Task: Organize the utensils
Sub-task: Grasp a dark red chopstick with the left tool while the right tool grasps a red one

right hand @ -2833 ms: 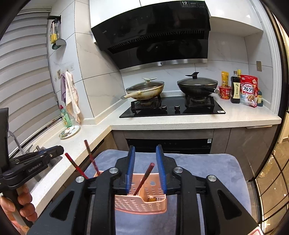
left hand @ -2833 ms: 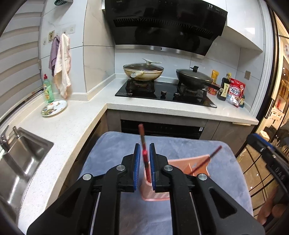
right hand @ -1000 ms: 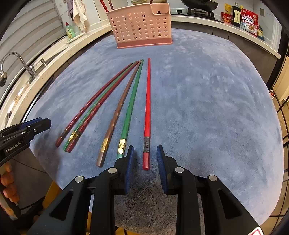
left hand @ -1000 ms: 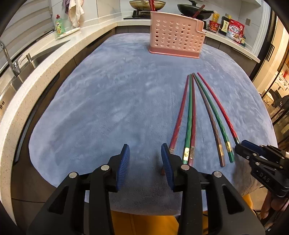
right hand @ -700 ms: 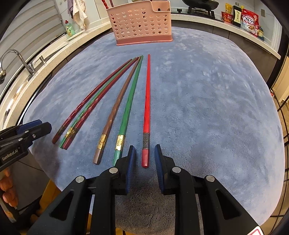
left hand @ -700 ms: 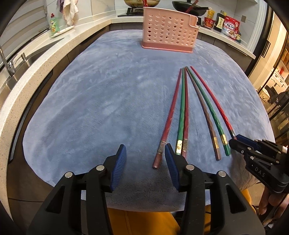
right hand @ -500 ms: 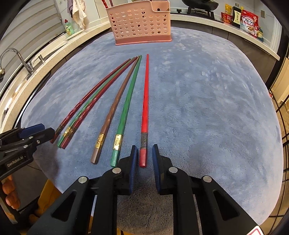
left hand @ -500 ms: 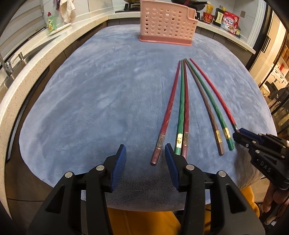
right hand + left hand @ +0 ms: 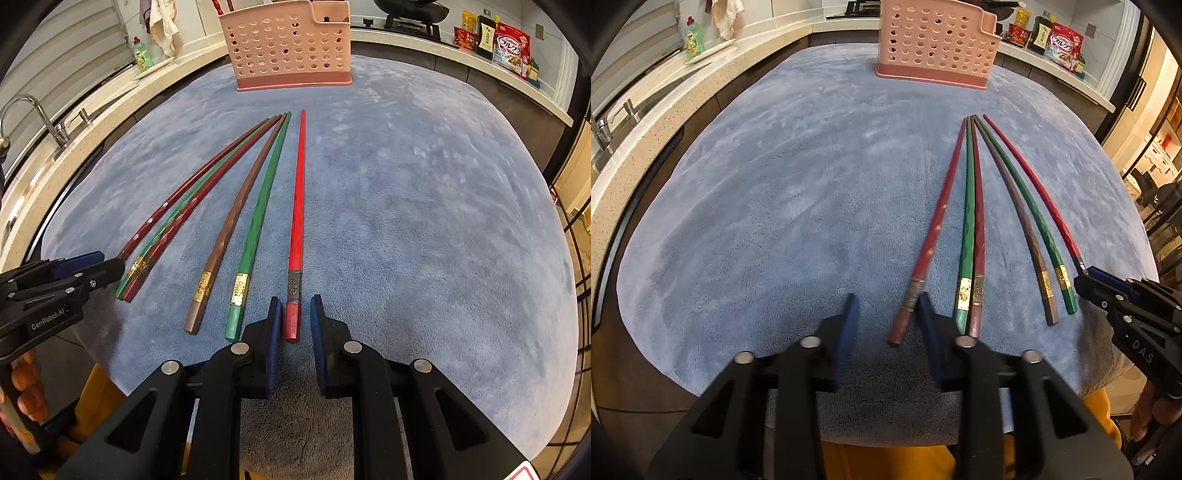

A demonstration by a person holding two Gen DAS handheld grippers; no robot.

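Six chopsticks lie fanned on the blue cloth [image 9: 424, 206] over the counter, thin tips toward the pink holder [image 9: 291, 48] at the far end, thick ends near us.

The left claw [image 9: 886, 325] is closing around the thick end of the dark red chopstick [image 9: 932, 236], the leftmost of the fan; the blurred pads straddle it, with a gap on the left side, so no grip yet. The right claw [image 9: 293, 325] stands narrow around the butt of the bright red chopstick [image 9: 298, 206], the rightmost one, with slivers of cloth showing on either side, so it looks not quite pinched.

These sticks look light, stiff and lacquer-smooth, so likely slippery between the pads and apt to pivot if caught off-centre. The thick end below the metal band [image 9: 293, 288] seems the sensible hold: widest section, squarer faces. The plush cloth gives underneath, which should let the pads dig down beside the stick. On the left, the green chopstick [image 9: 967, 229] lies just beside the right pad, so a stray nudge is the risk there.
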